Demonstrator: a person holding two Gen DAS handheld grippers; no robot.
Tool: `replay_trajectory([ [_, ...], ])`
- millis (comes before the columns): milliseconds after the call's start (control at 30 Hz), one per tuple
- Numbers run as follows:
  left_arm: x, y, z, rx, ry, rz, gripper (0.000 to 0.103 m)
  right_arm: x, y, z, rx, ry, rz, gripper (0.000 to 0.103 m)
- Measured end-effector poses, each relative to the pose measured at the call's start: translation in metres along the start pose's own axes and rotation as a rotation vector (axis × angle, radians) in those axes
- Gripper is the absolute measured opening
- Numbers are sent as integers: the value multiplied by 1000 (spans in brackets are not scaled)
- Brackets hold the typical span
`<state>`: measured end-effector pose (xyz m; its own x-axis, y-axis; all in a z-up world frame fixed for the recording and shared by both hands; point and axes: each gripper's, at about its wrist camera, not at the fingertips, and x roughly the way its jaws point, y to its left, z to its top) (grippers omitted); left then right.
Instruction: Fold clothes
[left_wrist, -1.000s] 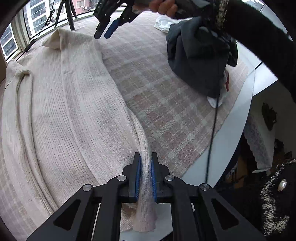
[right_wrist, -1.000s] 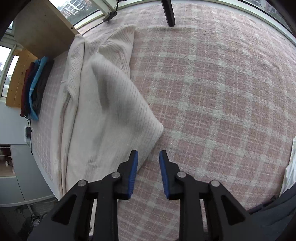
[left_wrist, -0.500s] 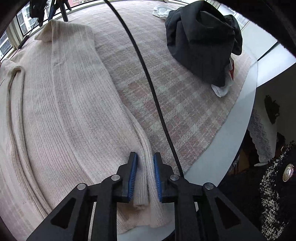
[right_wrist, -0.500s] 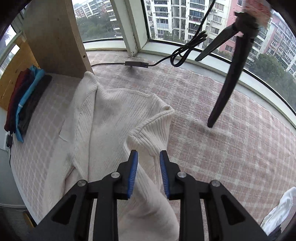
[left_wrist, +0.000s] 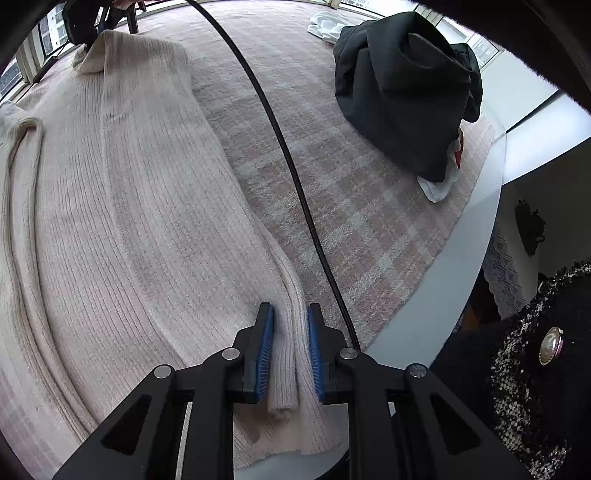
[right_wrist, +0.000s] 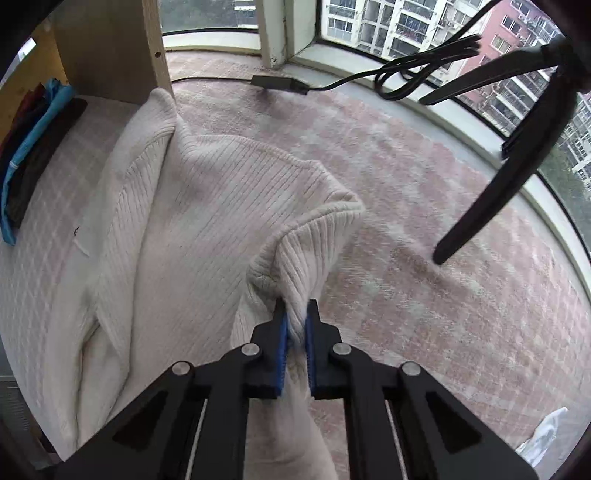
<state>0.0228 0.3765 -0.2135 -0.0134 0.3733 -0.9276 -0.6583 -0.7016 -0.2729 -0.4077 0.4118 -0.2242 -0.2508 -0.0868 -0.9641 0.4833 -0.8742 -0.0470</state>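
A cream ribbed knit sweater (left_wrist: 140, 206) lies spread on a pink plaid cloth (left_wrist: 332, 192). My left gripper (left_wrist: 290, 314) is open, its blue pads on either side of the sweater's folded sleeve cuff near the table's front edge. My right gripper (right_wrist: 295, 314) is shut on the sweater's shoulder corner (right_wrist: 303, 251) and holds that fold lifted above the cloth. The rest of the sweater (right_wrist: 177, 206) lies flat to the left in the right wrist view.
A dark garment heap (left_wrist: 402, 85) sits at the far right, white cloth (left_wrist: 325, 27) behind it. A black cable (left_wrist: 295, 177) crosses the cloth. A tripod leg (right_wrist: 509, 177), folded clothes stack (right_wrist: 33, 147), wooden shelf side (right_wrist: 122, 48) and windows stand at the far end.
My left gripper has opened from around the cuff. My right gripper moved up to the sweater's far shoulder corner and shut on it.
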Motion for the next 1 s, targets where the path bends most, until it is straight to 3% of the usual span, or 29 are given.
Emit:
replay_trajectory([
  [67,-3,2,-2,2,1,-3,16,-13,-19,-2,34,-34,-138,12],
  [100,-5,3,-3,2,0,-5,16,-20,-29,-2,50,-51,-208,18],
  [133,-5,3,-4,0,0,-6,16,-27,-39,-3,67,-68,-276,31],
  [167,-5,2,-4,3,1,-5,17,-32,-47,-4,96,-71,-283,38],
  [233,-6,7,-4,6,2,-5,17,-43,-59,-11,155,-93,-112,41],
  [333,-5,7,-4,5,0,-6,17,-50,-59,-33,186,-45,135,41],
  [367,-6,7,-5,4,0,-6,17,-52,-53,-42,175,-33,175,41],
  [567,-24,10,-10,-37,-7,-26,23,-43,-11,-67,75,-8,183,41],
  [633,-52,14,-18,-71,-62,-41,24,-43,-17,-65,131,-18,241,41],
  [767,-93,33,-27,-190,-198,-25,41,-47,-31,-69,203,-47,278,41],
  [833,-89,47,-37,-281,-218,-35,43,-48,-37,-76,220,-44,262,41],
  [900,-64,58,-37,-357,-182,-14,41,-47,-44,-88,240,-32,232,41],
  [1000,-41,60,-39,-371,-128,5,41,-43,-48,-104,251,-18,243,41],
])
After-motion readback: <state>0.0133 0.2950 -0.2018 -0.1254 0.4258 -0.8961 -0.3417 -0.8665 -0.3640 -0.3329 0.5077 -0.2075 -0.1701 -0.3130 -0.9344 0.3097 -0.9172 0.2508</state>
